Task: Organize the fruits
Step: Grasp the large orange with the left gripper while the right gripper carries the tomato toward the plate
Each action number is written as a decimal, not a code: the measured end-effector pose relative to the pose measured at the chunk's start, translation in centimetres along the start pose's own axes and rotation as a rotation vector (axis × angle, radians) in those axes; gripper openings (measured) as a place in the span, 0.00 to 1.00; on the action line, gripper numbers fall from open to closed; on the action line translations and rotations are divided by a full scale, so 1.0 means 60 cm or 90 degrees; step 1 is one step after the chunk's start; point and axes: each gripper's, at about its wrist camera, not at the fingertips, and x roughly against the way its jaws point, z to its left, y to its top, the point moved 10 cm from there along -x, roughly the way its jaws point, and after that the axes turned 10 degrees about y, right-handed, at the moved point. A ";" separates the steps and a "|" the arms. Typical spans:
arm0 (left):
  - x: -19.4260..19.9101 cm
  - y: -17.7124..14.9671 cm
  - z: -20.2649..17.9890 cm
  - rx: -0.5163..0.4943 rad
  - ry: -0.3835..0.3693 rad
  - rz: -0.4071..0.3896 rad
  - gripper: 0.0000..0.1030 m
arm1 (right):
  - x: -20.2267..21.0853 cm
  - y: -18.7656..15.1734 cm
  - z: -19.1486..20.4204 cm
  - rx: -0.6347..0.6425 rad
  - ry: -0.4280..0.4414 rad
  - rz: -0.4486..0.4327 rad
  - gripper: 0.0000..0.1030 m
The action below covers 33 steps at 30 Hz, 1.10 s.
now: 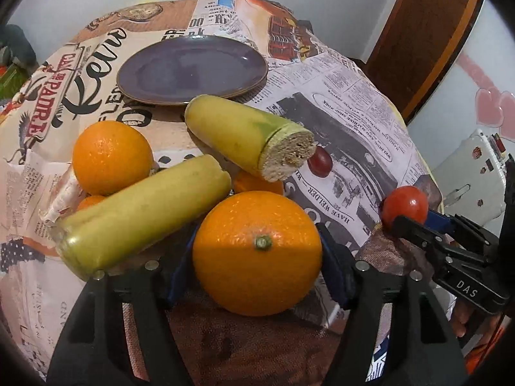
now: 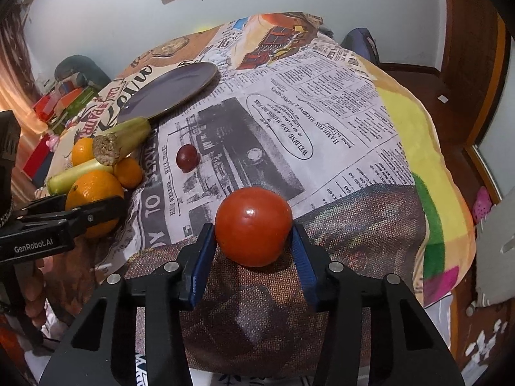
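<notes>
Gripping both fruits for sorting | left claw (image 1: 257, 251) clamped on orange (image 1: 257, 254) | right claw (image 2: 254, 244) clamped on tomato (image 2: 253, 226) | plate (image 1: 192, 68) empty, likely destination

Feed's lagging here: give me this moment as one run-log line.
left tongs: around large orange | right tongs: around tomato | plate: empty | contact: cannot tell
</notes>
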 end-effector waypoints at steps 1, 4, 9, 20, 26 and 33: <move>0.003 -0.001 0.000 -0.002 0.004 -0.002 0.66 | 0.001 0.001 0.001 0.002 -0.003 -0.001 0.42; 0.018 0.002 0.000 -0.001 0.003 -0.015 0.66 | 0.003 0.004 0.003 0.003 -0.001 -0.004 0.41; 0.062 0.027 0.007 0.003 0.005 -0.066 0.66 | 0.007 0.020 0.019 0.013 0.008 -0.012 0.41; 0.132 0.094 0.078 0.050 0.028 -0.152 0.66 | 0.026 0.120 0.083 0.086 0.019 -0.072 0.41; 0.146 0.134 0.125 0.075 0.046 -0.181 0.66 | 0.028 0.176 0.121 0.121 0.029 -0.104 0.41; 0.147 0.186 0.160 0.086 0.065 -0.208 0.66 | 0.016 0.230 0.153 0.142 0.044 -0.133 0.41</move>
